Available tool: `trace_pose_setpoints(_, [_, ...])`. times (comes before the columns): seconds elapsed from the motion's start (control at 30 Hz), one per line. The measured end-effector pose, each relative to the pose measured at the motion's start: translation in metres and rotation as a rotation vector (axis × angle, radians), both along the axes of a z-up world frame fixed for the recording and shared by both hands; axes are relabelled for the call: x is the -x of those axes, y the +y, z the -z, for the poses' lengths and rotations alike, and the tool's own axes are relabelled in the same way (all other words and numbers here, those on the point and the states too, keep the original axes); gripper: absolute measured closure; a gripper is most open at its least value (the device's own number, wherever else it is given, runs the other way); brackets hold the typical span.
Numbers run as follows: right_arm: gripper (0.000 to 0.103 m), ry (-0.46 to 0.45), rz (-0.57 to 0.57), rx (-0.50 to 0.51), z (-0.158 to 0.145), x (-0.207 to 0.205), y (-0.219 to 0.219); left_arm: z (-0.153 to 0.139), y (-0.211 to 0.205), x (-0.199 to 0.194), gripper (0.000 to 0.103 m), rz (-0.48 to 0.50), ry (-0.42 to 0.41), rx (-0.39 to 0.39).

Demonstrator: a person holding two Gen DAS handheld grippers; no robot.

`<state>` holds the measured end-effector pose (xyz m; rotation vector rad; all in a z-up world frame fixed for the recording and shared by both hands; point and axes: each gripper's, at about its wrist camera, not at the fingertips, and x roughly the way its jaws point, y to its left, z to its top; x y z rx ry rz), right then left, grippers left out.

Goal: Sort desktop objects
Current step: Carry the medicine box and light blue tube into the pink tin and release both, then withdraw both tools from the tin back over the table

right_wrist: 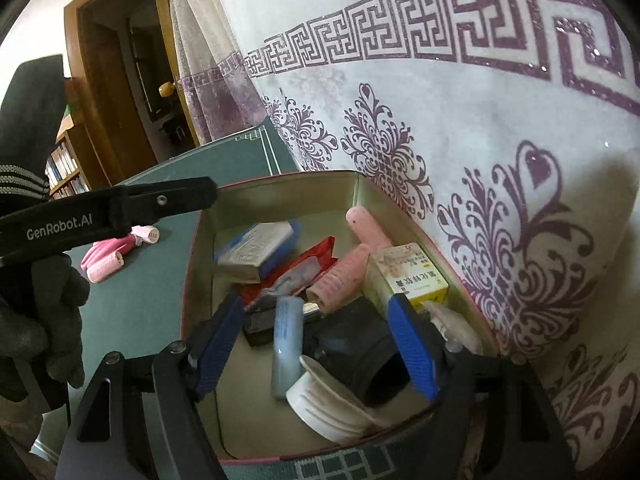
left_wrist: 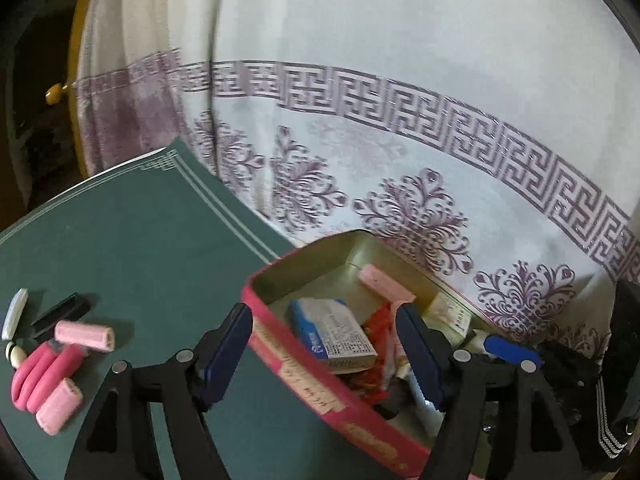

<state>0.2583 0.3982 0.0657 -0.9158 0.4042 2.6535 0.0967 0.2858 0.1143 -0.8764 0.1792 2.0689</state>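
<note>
An open tin (left_wrist: 320, 384) with red sides stands on the green table (left_wrist: 140, 240). It holds a blue-and-white box (left_wrist: 332, 330), a pink roller (left_wrist: 384, 284), a red packet and other small items. My left gripper (left_wrist: 324, 356) is open and straddles the tin's near wall without pressing on anything. Left of it lie pink rollers (left_wrist: 84, 336), a pink looped band (left_wrist: 44, 372) and a black bar (left_wrist: 60, 314). My right gripper (right_wrist: 314, 346) hangs open over the tin (right_wrist: 200, 240), above a light blue tube (right_wrist: 286, 344), a black cylinder (right_wrist: 360, 356) and a white cap (right_wrist: 328, 404).
A white curtain (left_wrist: 400, 140) with purple patterns hangs right behind the table and tin. A yellow-and-white box (right_wrist: 408, 276) leans at the tin's right wall. A gloved hand (right_wrist: 40, 320) holds the left tool. A doorway and a bookshelf (right_wrist: 64, 168) lie beyond the table.
</note>
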Motion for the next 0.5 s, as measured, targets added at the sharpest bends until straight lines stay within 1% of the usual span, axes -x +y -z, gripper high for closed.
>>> trace_pose_setpoints(0.3, [0.025,0.025,-0.036,-0.015,-0.013,0.007,-0.019,0.001,-0.033,0.011,0.027,-0.065,-0.019,-0.006])
trace_pose_setpoints(0.4, [0.024,0.036,-0.05,-0.014,-0.018,0.011,-0.026,0.003,-0.047,0.016,0.021,-0.098,-0.029,-0.006])
trace_pose_setpoints(0.5, [0.023,0.045,-0.073,-0.008,-0.021,0.016,-0.036,0.004,-0.067,0.024,0.021,-0.14,-0.032,-0.011])
